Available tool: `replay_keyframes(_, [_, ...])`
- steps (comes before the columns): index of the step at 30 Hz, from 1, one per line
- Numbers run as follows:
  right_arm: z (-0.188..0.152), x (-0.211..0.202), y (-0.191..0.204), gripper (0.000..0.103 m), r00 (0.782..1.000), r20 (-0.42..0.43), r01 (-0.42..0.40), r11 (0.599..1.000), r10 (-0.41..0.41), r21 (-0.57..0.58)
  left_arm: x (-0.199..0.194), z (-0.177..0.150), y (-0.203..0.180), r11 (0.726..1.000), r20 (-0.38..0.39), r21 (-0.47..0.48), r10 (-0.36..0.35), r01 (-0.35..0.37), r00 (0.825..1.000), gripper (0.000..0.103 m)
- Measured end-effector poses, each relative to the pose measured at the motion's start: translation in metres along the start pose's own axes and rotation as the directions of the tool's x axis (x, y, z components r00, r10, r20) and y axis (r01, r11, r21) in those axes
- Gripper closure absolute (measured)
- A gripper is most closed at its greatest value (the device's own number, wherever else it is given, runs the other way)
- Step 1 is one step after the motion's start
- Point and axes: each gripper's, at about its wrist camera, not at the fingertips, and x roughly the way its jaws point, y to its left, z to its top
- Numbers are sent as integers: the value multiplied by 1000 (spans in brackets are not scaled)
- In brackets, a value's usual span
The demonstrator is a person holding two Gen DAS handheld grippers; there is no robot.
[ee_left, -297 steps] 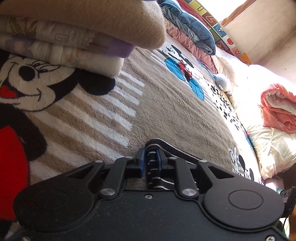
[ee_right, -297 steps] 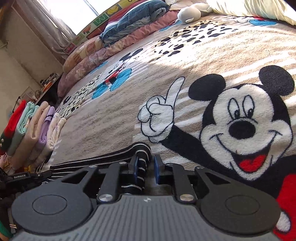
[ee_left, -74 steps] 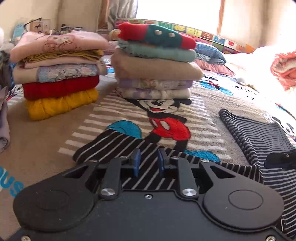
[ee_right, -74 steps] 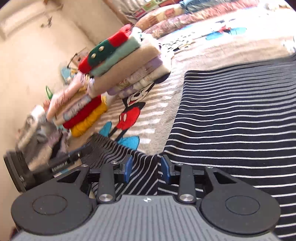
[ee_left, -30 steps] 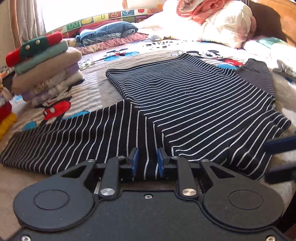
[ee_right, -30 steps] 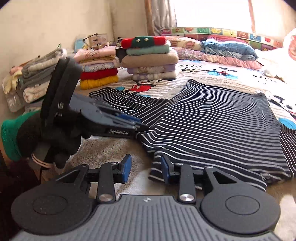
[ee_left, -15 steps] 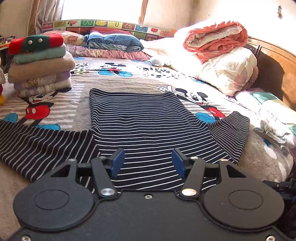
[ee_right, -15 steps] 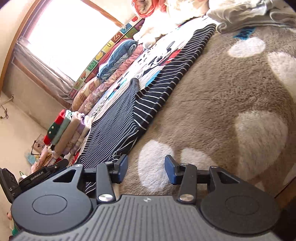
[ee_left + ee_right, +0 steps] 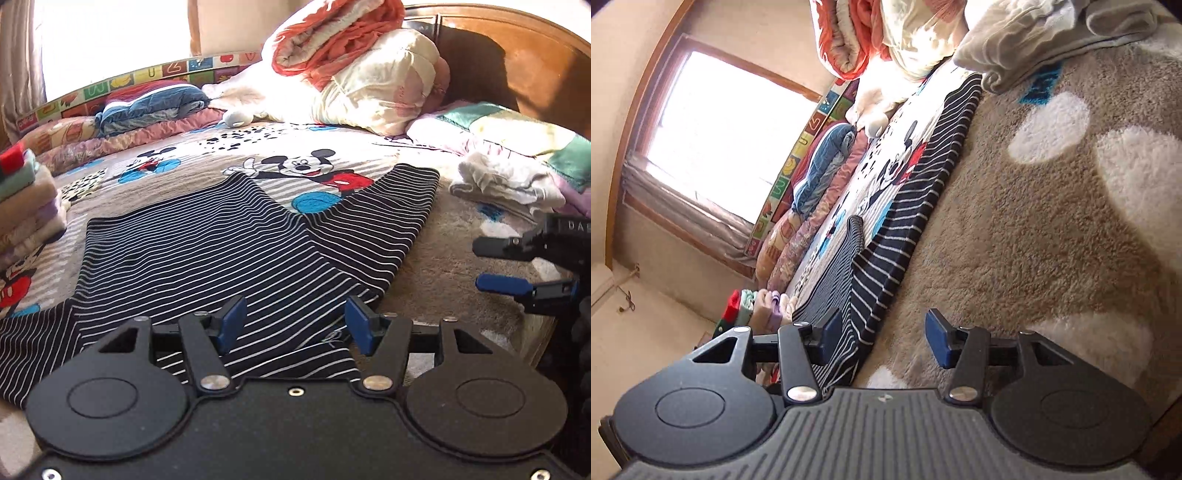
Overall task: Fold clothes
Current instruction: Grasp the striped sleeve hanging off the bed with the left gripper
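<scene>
Looking down the left gripper, we see its jaws standing wide apart above the near edge of the striped garment, gripping nothing. The garment lies spread flat on the cartoon-print blanket, one sleeve reaching far right. Our right gripper, rolled on its side just beside the garment's right edge, has just been opening; its jaws hold nothing. A stack of folded clothes sits far left.
</scene>
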Motion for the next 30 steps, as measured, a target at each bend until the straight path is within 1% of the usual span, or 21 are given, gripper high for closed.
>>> replay_keyframes(3, [16, -9, -16, 50, 998, 63, -14, 996, 8, 86, 21, 6, -37, 991, -8, 133, 17, -16, 1000, 45])
replay_keyframes(5, [26, -14, -27, 49, 995, 98, -16, 992, 3, 127, 36, 10, -61, 974, -6, 222, 34, -32, 999, 45])
replay_keyframes(6, [30, -16, -32, 48, 994, 111, -15, 989, -1, 144, 45, 13, -73, 961, -5, 272, 45, -42, 999, 45])
replay_keyframes(8, [38, -21, -40, 48, 990, 140, -11, 985, -14, 173, 63, 18, -97, 926, 1, 370, 75, -70, 997, 45])
replay_keyframes(11, [52, -30, -48, 47, 979, 195, 15, 982, -52, 186, 88, 24, -127, 862, 26, 490, 132, -127, 991, 45])
replay_keyframes(13, [60, -35, -51, 47, 970, 232, 27, 981, -71, 190, 106, 27, -145, 812, 51, 559, 172, -171, 984, 45])
replay_keyframes(15, [69, -46, -58, 46, 959, 272, 24, 978, -81, 207, 124, 32, -160, 753, 83, 621, 213, -217, 974, 45])
replay_keyframes(16, [73, -49, -60, 46, 954, 287, 20, 977, -82, 214, 131, 35, -166, 730, 94, 642, 228, -234, 969, 46])
replay_keyframes(18, [80, -55, -66, 41, 949, 307, 4, 973, -76, 230, 145, 43, -175, 696, 111, 671, 247, -256, 963, 47])
replay_keyframes(20, [86, -60, -73, 41, 945, 319, -10, 967, -74, 255, 159, 51, -183, 661, 127, 698, 263, -275, 956, 49])
replay_keyframes(21, [88, -61, -76, 41, 942, 328, -11, 965, -78, 264, 166, 55, -188, 645, 134, 710, 270, -282, 954, 51])
replay_keyframes(23, [89, -64, -83, 41, 937, 337, -7, 956, -96, 293, 179, 62, -197, 615, 146, 731, 284, -297, 948, 53])
replay_keyframes(26, [89, -67, -94, 41, 931, 346, -10, 941, -114, 337, 200, 72, -209, 578, 158, 754, 301, -312, 941, 53])
replay_keyframes(27, [89, -68, -96, 41, 929, 351, -13, 937, -118, 349, 207, 76, -213, 564, 160, 763, 307, -315, 938, 55])
replay_keyframes(30, [89, -70, -102, 40, 922, 365, -20, 925, -129, 378, 224, 84, -223, 544, 160, 775, 322, -321, 933, 60])
